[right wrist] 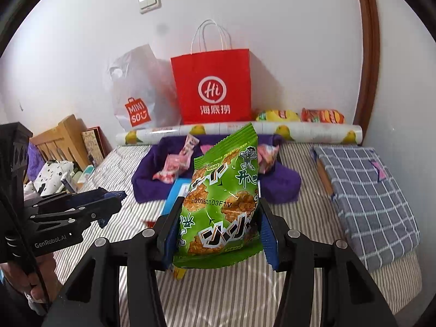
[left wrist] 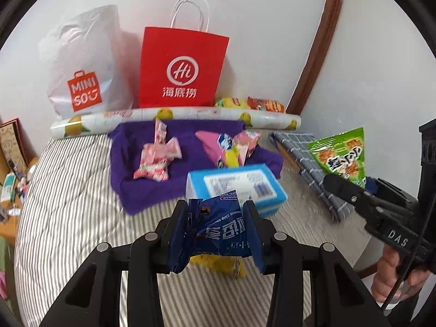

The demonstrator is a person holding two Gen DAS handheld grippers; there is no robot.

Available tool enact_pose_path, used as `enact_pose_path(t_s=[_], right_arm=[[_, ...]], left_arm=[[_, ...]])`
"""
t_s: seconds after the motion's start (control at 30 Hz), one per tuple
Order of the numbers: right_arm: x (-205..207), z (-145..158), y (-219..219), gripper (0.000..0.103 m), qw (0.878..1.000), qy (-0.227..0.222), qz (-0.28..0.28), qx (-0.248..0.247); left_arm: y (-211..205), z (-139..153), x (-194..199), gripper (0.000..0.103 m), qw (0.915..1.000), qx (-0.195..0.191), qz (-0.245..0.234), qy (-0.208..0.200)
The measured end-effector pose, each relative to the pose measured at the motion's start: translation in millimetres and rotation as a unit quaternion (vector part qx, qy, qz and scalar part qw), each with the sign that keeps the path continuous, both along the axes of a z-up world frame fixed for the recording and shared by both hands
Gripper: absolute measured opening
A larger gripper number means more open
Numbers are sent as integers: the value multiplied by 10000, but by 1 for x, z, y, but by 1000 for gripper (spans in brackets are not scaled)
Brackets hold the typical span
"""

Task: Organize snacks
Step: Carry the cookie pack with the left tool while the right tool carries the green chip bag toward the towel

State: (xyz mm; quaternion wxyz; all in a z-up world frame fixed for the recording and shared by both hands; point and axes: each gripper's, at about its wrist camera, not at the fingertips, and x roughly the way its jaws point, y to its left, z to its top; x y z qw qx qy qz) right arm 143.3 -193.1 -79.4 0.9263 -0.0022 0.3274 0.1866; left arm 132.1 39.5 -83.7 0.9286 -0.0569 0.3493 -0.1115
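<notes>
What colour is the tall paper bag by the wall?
Red paper bag with white handles; clearest in the left wrist view.

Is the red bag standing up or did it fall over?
Standing up. The red bag leans on the wall, its white handles pointing up.

A bed (left wrist: 68, 196) with a grey-and-white striped cover carries everything. At its centre lies a purple towel (left wrist: 128, 174), with pink candy packets (left wrist: 155, 160) on top. Just at 5 o'clock of the towel sits a light blue box (left wrist: 234, 185), overlapping the towel's edge. At 12 o'clock, along the wall, lies a roll of lemon-print paper (left wrist: 174, 117); behind it stand a red paper bag (left wrist: 182, 68) and, at 11 o'clock, a white plastic bag (left wrist: 84, 68). At 1 o'clock rest a yellow packet (right wrist: 278, 115) and an orange packet (right wrist: 323, 115). At 3 o'clock lies a folded grey checked cloth (right wrist: 368, 193).
</notes>
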Motion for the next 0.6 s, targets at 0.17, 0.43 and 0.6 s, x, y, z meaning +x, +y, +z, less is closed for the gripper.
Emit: enact_pose_path(t_s=[0.17,0.43,0.6], right_arm=[[19,6,7,50,10000,-79,49,-23],[50,11,12,50,9999,-109,57,-30],[69,17,17,50,9998,-184,90,-50]], left_arm=[[-1,8,21,40,10000,-40,-51,-20],[15,15,53,40,9998,-209,20,58],[25,20,73,40,9995,-293,109,72]])
